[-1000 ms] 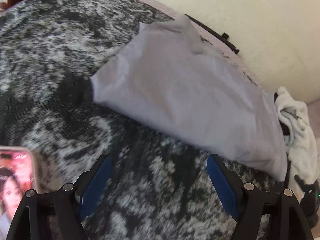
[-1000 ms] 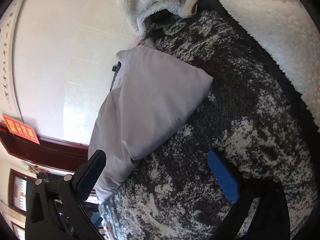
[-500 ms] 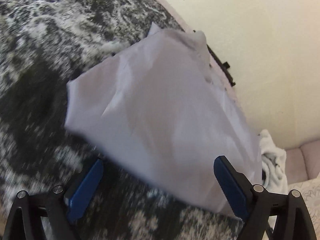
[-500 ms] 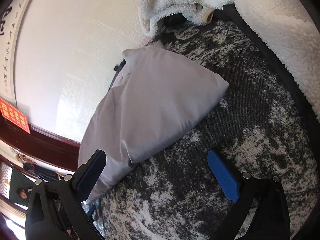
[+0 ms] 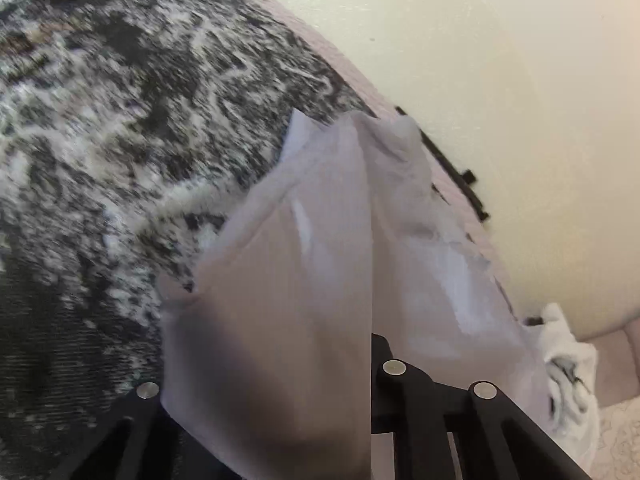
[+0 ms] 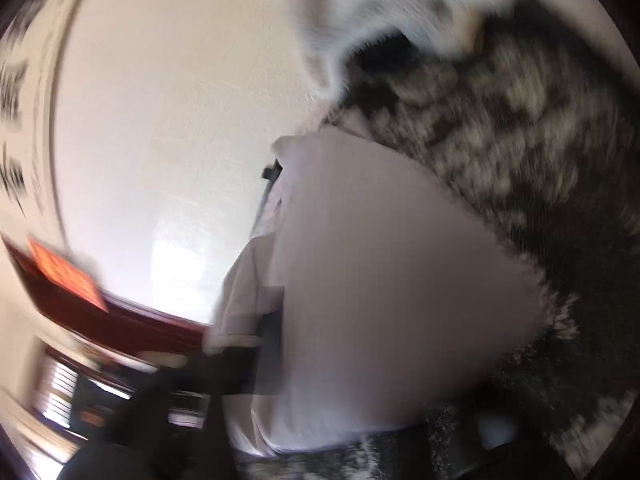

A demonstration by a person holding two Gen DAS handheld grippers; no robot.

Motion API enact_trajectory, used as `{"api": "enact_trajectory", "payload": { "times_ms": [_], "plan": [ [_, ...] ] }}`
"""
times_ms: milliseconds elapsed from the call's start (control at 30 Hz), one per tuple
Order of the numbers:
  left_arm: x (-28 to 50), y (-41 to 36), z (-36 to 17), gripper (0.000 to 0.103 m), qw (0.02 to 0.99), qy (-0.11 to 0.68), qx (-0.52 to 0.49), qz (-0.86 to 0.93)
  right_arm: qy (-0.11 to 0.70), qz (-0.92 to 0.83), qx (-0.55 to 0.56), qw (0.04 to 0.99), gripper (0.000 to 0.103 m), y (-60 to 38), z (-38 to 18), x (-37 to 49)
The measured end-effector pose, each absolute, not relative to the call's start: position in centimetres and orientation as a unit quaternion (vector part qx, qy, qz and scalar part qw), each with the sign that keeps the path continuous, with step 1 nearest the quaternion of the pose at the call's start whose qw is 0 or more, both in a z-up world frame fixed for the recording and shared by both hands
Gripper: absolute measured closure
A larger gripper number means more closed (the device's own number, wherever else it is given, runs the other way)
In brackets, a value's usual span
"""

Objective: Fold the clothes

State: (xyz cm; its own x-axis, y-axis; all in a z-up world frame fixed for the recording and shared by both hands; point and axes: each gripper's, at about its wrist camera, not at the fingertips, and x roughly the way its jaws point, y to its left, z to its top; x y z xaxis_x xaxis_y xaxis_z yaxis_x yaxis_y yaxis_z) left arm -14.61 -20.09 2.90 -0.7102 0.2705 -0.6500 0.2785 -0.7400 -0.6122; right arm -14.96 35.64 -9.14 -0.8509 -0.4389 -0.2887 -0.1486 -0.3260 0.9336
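- here, the pale lilac garment is lying on the black-and-white mottled cover, running ahead of the left gripper along the cream wall on that gripper's right.
- the near fold of the garment is draping over the left gripper's frame, hiding both pads; the black arms are standing well apart on either side of the cloth, but whether the fingers are pinching it cannot be told.
- ahead and to the right of the left gripper, a white fluffy cloth is sitting just beyond the garment's far end.
- in the right wrist view everything is smearing with blur; the garment is filling the space right in front of the right gripper, covering its fingers, so its state cannot be told either.
- a fleecy white item is showing far ahead of the right gripper, and a red sign is sitting off to its left on dark wood trim.
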Motion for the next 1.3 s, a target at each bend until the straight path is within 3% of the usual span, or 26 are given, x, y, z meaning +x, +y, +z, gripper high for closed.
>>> {"api": "enact_trajectory", "payload": {
  "times_ms": [67, 233, 267, 333, 400, 433, 467, 500, 533, 567, 600, 633, 700, 767, 833, 967, 1067, 1200, 1300],
  "plan": [
    [-14.4, -19.7, 4.0, 0.091, 0.011, 0.338, 0.379, -0.862, -0.605, -0.750, 0.244, 0.108, 0.089, 36.2, -9.5, -14.1],
    [-8.1, -19.1, 8.1, 0.091, -0.018, 0.307, 0.349, -0.885, -0.599, -0.758, 0.202, 0.158, 0.090, 36.5, -4.0, -9.2],
    [-6.6, -18.8, 7.9, 0.086, -0.023, 0.292, 0.364, -0.884, -0.594, -0.765, 0.191, 0.162, 0.090, 36.8, -2.7, -7.3],
    [-4.2, -17.8, 6.3, 0.054, -0.028, 0.239, 0.425, -0.873, -0.608, -0.761, 0.192, 0.118, 0.089, 38.5, -3.6, -3.4],
    [-3.1, -17.2, 4.2, 0.053, -0.028, 0.177, 0.499, -0.848, -0.634, -0.740, 0.216, 0.054, 0.081, 40.5, -6.5, -0.5],
    [-2.5, -17.3, 3.5, 0.054, -0.026, 0.159, 0.522, -0.837, -0.655, -0.714, 0.246, 0.025, 0.071, 41.4, -9.1, 0.2],
    [-1.9, -17.3, 5.1, 0.054, -0.036, 0.132, 0.506, -0.852, -0.682, -0.678, 0.274, 0.002, 0.085, 42.2, -11.7, 0.9],
    [-1.2, -17.3, 7.1, 0.053, -0.050, 0.102, 0.479, -0.870, -0.706, -0.652, 0.274, 0.004, 0.085, 42.5, -13.1, 1.4],
    [-0.9, -16.6, 9.6, 0.045, -0.076, 0.061, 0.450, -0.888, -0.699, -0.662, 0.272, 0.007, 0.074, 42.5, -12.2, 1.4],
    [-0.6, -15.6, 12.1, 0.037, -0.104, 0.018, 0.418, -0.902, -0.689, -0.673, 0.268, 0.012, 0.053, 42.5, -11.3, 1.4],
    [-0.7, -14.5, 14.1, 0.023, -0.151, -0.018, 0.392, -0.907, -0.673, -0.692, 0.260, 0.020, 0.044, 42.3, -10.4, 1.2],
    [-0.7, -13.0, 15.9, 0.023, -0.207, -0.053, 0.362, -0.907, -0.670, -0.696, 0.257, 0.019, 0.036, 42.1, -10.2, 1.2],
    [-1.1, -9.2, 18.3, 0.023, -0.346, -0.120, 0.311, -0.877, -0.674, -0.695, 0.248, 0.011, 0.036, 41.8, -10.1, 1.6],
    [-2.5, -4.9, 17.9, 0.023, -0.452, -0.169, 0.322, -0.814, -0.687, -0.687, 0.235, 0.008, 0.036, 41.8, -10.3, 2.2],
    [-3.6, -0.6, 15.8, 0.023, -0.500, -0.229, 0.350, -0.758, -0.700, -0.678, 0.224, 0.012, 0.036, 41.9, -10.6, 2.9],
    [-6.7, 6.6, 7.8, 0.023, -0.526, -0.305, 0.442, -0.659, -0.716, -0.665, 0.212, 0.026, 0.036, 42.3, -11.1, 4.0],
    [-9.2, 8.9, 1.0, 0.022, -0.493, -0.337, 0.498, -0.629, -0.706, -0.671, 0.226, 0.034, 0.037, 42.3, -10.9, 3.9],
    [-7.8, 8.6, 5.1, 0.024, -0.491, -0.356, 0.457, -0.650, -0.690, -0.681, 0.242, 0.045, 0.048, 41.9, -10.5, 4.2],
    [-6.8, 7.7, 7.8, 0.024, -0.490, -0.381, 0.427, -0.657, -0.689, -0.679, 0.247, 0.053, 0.070, 41.7, -10.4, 4.8]
  ]
}}
